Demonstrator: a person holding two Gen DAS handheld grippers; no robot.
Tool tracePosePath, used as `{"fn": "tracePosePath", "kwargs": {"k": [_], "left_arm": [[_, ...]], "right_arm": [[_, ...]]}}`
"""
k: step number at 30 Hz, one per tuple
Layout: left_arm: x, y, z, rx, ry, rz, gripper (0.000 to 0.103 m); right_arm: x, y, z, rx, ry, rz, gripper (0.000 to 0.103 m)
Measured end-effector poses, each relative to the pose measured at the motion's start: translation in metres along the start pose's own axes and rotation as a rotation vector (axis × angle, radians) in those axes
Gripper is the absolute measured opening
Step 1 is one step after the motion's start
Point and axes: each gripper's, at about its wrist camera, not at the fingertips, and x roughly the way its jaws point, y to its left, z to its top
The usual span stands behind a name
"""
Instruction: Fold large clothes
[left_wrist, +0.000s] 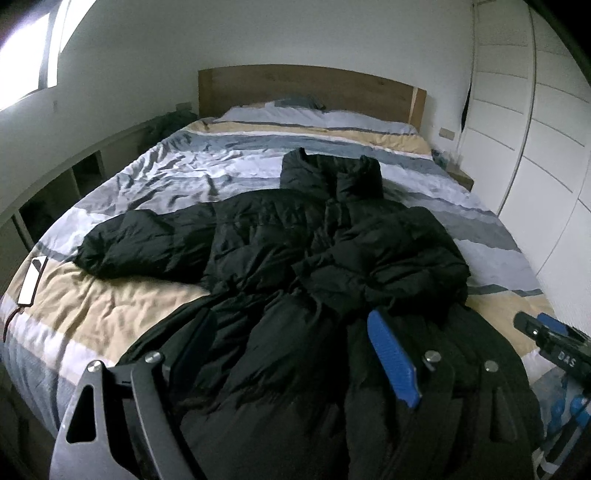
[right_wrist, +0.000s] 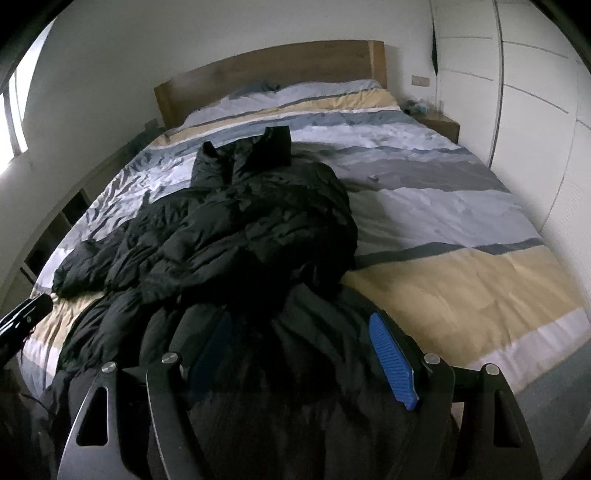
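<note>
We hold two grippers side by side, both angled downward. Our left gripper (left_wrist: 295, 354) has its jaws spread wide, its blue pads (left_wrist: 393, 358) clamping nothing. Our right gripper (right_wrist: 301, 354) is likewise spread wide, its blue pads (right_wrist: 393, 360) pressing on nothing.

Home bedroom. Ahead of the claw: wide bed under a striped grey, white and tan duvet (left_wrist: 122, 302), plain wooden headboard (left_wrist: 310, 90) at the far wall. Right of it, small wooden nightstand (right_wrist: 441, 125) and tall white panelled wardrobe doors (right_wrist: 532, 110). Bright window (left_wrist: 26, 55) far left.
</note>
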Motion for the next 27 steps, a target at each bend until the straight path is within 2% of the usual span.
{"fn": "tracePosePath", "kwargs": {"k": [7,12,17,23,27], "left_arm": [[-0.036,0.018,-0.015,-0.017,-0.028,-0.002,0.084],[-0.047,0.035,-0.02,-0.053,-0.054,0.011,0.084],[-0.043,0.058,-0.021,-0.116,-0.038,-0.007,0.084],[-0.029,0.085,-0.014,-0.216,0.0,-0.055,0.084],[-0.02,0.102,-0.012,-0.242,-0.017,-0.034,0.084]], "right_arm": [[-0.048,0.007,-0.024,-0.007,-0.016,-0.008,0.078],[-0.075,0.007,-0.041,-0.015,-0.009,-0.03,0.079],[-0.092,0.003,-0.052,-0.016,0.002,-0.057,0.08],[-0.094,-0.003,-0.051,0.012,0.004,-0.074,0.08],[-0.086,-0.005,-0.05,0.016,0.015,-0.075,0.08]]}}
